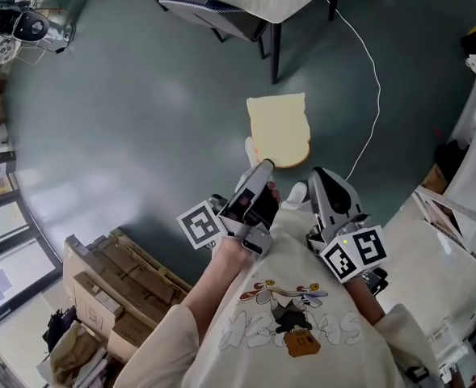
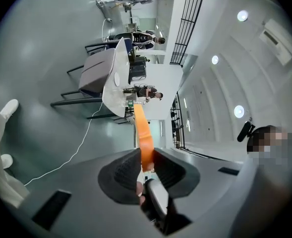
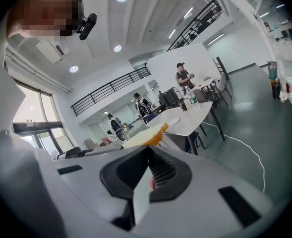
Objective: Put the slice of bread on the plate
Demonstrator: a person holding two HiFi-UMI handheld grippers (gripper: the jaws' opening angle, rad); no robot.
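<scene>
Left claw [image 1: 263, 166]: clenched on the crust edge of the pale, tan-crusted square slice of bread [image 1: 278, 128], held out in the air over the grey-green floor; lifted, not yet plated. Right claw [image 1: 322, 176]: jaws together, empty. Head view shows the slice's whole face; right gripper view adds the small white round plate [image 3: 173, 120] on the white table [image 3: 198, 119], well apart.

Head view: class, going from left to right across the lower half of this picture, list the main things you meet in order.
Cardboard boxes → left gripper → right gripper
</scene>
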